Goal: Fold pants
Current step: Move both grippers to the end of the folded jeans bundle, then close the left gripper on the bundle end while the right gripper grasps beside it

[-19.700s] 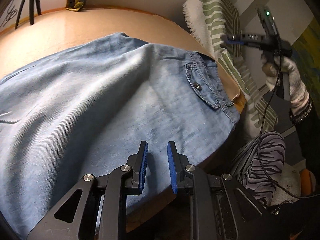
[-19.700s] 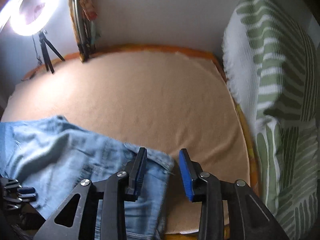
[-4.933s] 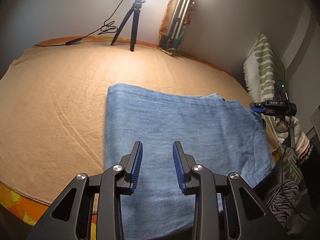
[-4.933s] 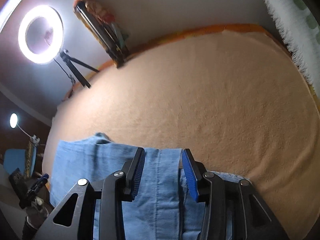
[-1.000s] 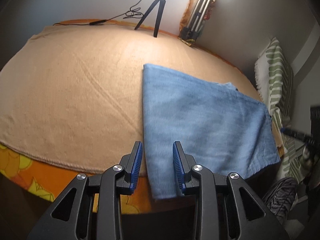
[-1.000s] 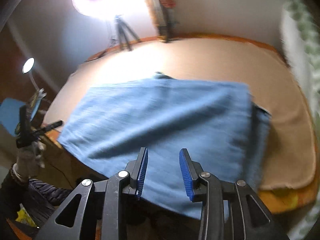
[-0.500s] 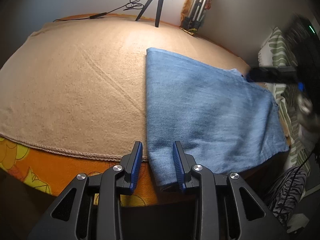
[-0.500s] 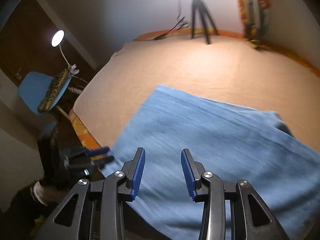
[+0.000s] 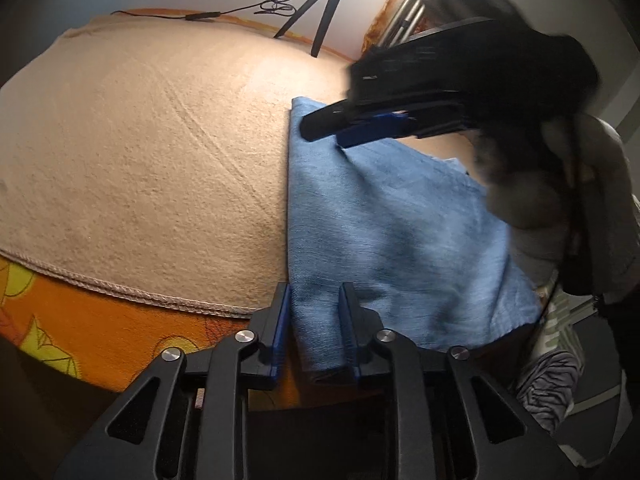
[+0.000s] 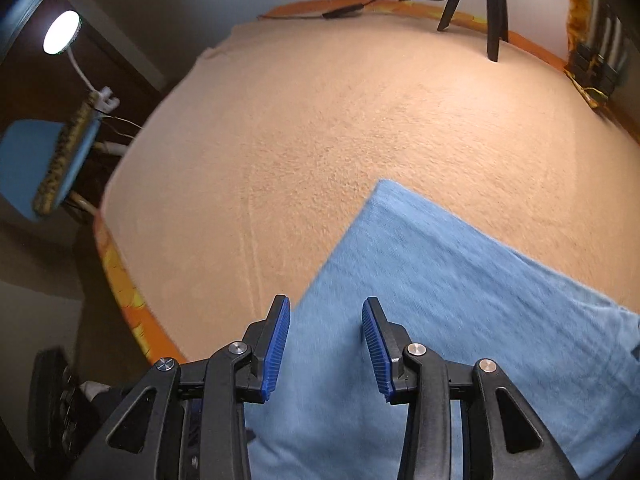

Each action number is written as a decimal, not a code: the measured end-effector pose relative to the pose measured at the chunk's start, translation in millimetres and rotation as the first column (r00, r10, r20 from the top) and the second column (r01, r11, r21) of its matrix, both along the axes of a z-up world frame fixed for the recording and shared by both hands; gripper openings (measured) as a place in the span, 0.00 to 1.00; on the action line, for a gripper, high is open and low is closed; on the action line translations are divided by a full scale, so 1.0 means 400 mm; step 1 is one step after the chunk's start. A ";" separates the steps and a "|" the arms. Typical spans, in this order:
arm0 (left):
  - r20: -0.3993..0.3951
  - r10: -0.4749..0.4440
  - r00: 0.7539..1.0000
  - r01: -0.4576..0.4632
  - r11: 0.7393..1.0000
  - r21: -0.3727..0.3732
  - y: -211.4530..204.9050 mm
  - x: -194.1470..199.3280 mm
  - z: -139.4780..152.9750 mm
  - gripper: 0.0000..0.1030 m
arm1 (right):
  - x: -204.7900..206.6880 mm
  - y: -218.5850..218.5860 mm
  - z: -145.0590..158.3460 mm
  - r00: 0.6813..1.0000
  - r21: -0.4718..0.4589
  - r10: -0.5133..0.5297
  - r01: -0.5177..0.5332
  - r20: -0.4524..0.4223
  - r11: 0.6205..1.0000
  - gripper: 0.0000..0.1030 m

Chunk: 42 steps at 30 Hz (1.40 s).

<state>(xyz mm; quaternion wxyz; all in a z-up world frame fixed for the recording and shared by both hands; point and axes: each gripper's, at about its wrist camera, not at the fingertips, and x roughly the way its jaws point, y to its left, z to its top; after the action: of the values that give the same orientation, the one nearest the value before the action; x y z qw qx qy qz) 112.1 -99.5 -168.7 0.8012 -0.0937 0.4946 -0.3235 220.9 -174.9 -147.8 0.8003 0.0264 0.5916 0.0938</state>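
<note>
Left wrist view: left gripper (image 9: 311, 328) spread apart, straddling the near corner of the folded pants (image 9: 384, 232) hanging over the edge of the beige blanket (image 9: 152, 152). Right gripper (image 9: 332, 130) blurred above the far corner; spread unclear here.

Right wrist view: right gripper (image 10: 324, 344) parted, hovering over the pants (image 10: 460, 320) near their left edge, on the blanket (image 10: 340, 120). Tripod (image 10: 492, 4) beyond.
</note>
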 end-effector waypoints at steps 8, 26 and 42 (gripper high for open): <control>0.005 -0.009 1.000 0.009 0.998 -0.057 0.000 -0.014 0.021 0.15 | 0.042 0.097 -0.030 0.998 -0.166 0.021 -0.032 -0.066 0.986 0.39; 0.030 0.032 0.999 -0.033 0.999 0.023 -0.041 -0.009 0.025 0.39 | -0.004 0.096 -0.028 0.999 -0.198 0.019 -0.025 -0.031 0.980 0.03; 0.127 0.010 0.992 -0.004 0.999 -0.044 -0.080 -0.023 0.072 0.11 | -0.067 -0.056 0.102 0.999 -0.008 -0.002 0.002 0.051 1.000 0.10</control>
<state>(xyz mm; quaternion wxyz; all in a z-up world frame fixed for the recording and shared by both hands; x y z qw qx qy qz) 102.8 -131.4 -139.8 0.8299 -0.0922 0.4352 -0.3367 193.9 -197.3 -106.9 0.8152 0.0214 0.5715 0.0913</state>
